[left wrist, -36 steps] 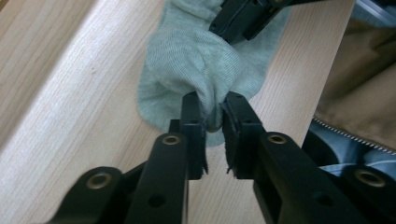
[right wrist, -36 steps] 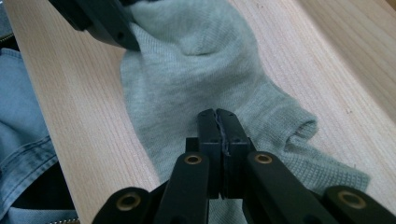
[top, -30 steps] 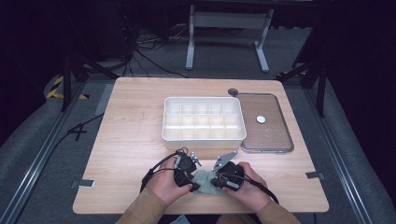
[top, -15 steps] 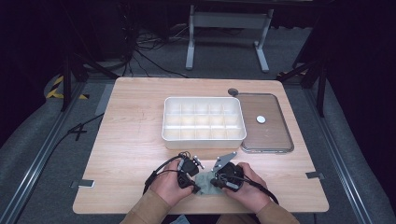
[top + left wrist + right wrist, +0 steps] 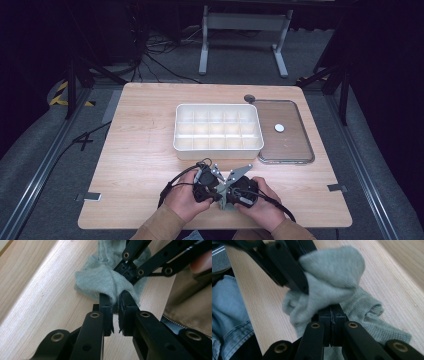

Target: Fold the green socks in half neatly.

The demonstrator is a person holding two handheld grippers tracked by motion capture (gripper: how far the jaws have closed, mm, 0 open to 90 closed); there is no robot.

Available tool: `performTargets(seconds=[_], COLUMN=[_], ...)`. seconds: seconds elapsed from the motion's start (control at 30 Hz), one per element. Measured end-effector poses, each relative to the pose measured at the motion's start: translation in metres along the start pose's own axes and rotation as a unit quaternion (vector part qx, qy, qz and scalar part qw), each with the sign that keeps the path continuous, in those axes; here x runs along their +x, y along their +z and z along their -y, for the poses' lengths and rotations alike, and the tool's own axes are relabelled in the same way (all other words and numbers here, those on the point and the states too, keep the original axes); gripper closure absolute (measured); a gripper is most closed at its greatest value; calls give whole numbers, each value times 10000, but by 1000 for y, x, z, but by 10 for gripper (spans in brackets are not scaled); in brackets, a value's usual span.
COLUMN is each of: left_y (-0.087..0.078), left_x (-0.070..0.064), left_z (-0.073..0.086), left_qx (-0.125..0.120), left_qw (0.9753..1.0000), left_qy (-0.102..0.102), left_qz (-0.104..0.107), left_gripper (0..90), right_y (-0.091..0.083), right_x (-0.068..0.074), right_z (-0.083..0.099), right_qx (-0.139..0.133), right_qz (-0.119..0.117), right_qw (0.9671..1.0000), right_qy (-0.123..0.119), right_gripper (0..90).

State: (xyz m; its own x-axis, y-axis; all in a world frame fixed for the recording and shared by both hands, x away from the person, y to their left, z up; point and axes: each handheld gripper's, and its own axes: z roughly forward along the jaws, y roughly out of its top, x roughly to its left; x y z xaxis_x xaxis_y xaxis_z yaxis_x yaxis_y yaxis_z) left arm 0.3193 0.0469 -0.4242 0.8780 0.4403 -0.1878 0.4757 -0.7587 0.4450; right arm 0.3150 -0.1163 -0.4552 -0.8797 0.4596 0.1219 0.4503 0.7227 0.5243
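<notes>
Both your grippers pinched one grey sock at the near edge of the counter.

The pale wooden counter (image 5: 140, 150) stood on dark grey floor among cables, carrying a white divided tray (image 5: 218, 130) and a clear lid (image 5: 290, 145) beside it. Your hands met low and close together. The left gripper (image 5: 114, 305) and right gripper (image 5: 331, 312) had their fingers closed on the sock (image 5: 337, 272). No writing was readable.
</notes>
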Motion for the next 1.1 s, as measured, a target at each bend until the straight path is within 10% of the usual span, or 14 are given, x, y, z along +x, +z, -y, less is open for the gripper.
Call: performTargets(seconds=[0.43, 0.6, 0.9, 1.03, 1.1], left_y=[-10, -6, 9, 16, 15], left_x=[6, 4, -6, -9, -9], left_z=[0, -4, -18, -22, -22], left_qx=[384, 502, 409, 236, -230], left_qw=[9993, 9987, 9983, 9982, 9969], left_qy=[-40, 34, 414, 529, 437], left_qz=[26, -13, -46, 131, 616], left_gripper=[826, 824, 821, 784, 675], right_y=[-42, -28, -22, -21, -22], right_x=[-24, -30, -25, -24, -25], right_z=[20, 31, 32, 33, 33], right_qx=[-69, 231, -82, -124, -126], right_qz=[195, 208, 97, 100, 113], right_qw=[9990, 9980, 9979, 9978, 9978], right_qy=[400, 557, 631, 641, 637], right_gripper=[892, 896, 900, 900, 900])
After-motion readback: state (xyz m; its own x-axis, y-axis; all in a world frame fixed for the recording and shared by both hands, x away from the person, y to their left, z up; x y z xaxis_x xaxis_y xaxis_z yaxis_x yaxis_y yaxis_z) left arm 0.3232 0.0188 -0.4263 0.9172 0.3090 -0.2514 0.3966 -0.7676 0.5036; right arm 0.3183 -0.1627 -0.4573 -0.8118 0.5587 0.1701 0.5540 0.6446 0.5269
